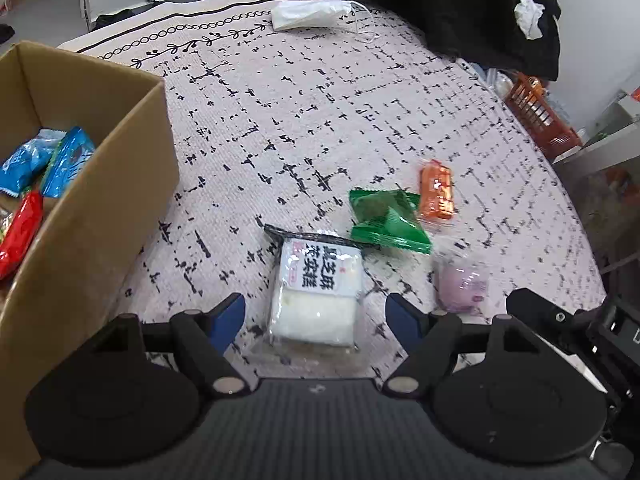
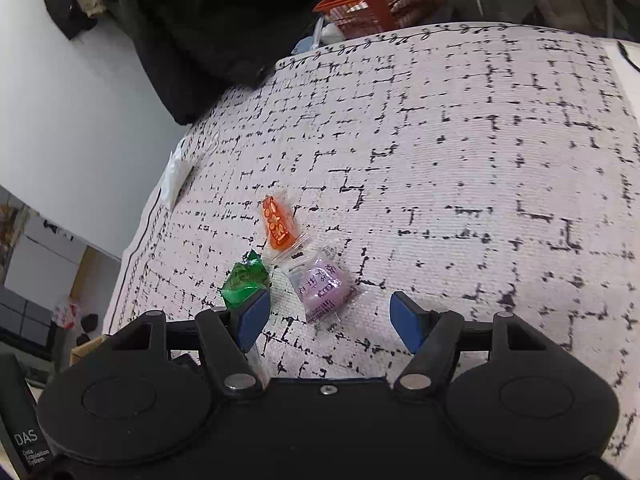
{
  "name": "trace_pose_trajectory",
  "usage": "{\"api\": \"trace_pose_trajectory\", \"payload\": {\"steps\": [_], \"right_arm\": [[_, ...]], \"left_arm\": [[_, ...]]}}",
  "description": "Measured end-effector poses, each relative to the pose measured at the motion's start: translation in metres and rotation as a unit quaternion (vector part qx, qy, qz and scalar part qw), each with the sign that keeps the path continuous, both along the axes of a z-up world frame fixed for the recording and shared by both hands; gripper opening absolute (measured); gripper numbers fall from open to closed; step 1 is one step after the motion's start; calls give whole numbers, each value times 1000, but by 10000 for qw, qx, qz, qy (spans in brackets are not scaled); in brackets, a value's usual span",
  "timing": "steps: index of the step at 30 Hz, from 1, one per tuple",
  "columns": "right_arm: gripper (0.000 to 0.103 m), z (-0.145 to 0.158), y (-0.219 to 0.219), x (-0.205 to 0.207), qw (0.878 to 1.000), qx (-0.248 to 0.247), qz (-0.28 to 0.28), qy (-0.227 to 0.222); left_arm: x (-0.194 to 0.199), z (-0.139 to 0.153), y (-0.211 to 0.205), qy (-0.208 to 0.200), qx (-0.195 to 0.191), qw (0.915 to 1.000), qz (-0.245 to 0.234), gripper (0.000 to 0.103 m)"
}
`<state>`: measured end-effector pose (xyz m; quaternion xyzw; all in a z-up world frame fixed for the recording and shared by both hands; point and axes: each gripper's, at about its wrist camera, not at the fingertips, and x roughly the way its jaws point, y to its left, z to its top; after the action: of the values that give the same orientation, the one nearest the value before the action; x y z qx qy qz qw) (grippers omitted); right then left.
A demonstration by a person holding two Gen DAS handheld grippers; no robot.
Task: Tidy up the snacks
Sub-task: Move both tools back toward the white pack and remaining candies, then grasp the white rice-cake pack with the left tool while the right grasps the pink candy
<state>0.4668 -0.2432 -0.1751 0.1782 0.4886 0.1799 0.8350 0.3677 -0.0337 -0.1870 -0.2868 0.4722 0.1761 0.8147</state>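
A clear pack holding a white cake, with a black-lettered label, lies on the patterned cloth between the blue pads of my left gripper. The jaws stand open and the pads do not touch the pack. Beyond it lie a green pack, an orange pack and a pale purple pack. My right gripper hangs open just behind the purple pack, with the green pack by its left finger and the orange pack farther off. A cardboard box at the left holds blue and red packs.
A white face mask lies at the far edge of the cloth. Black clothing is piled at the back right. An orange plastic basket stands past the table's edge. The cloth stretches bare to the right.
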Motion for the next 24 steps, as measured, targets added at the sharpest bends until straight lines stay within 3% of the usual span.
{"api": "trace_pose_trajectory", "payload": {"steps": [11,13,15,17,22,23,24], "right_arm": [[66,-13,23,17,9996,-241,94,-115],[66,-17,27,18,9996,-252,122,-64],[54,-21,31,19,9993,-326,194,-3],[44,-21,32,18,9991,-372,213,19],[39,-19,29,13,9993,-331,198,21],[23,-16,28,11,9993,-321,200,-5],[21,-13,27,10,9994,-241,236,-21]], "left_arm": [[15,-15,2,128,181,9997,-59,76],[15,-15,-1,195,340,9992,-89,64],[15,-14,-1,126,356,9992,-143,48],[15,-13,1,134,341,9991,-205,47],[9,-6,5,63,203,9997,-150,46],[7,-4,5,48,217,9996,-151,46],[4,-1,4,27,226,9996,-153,46]]}}
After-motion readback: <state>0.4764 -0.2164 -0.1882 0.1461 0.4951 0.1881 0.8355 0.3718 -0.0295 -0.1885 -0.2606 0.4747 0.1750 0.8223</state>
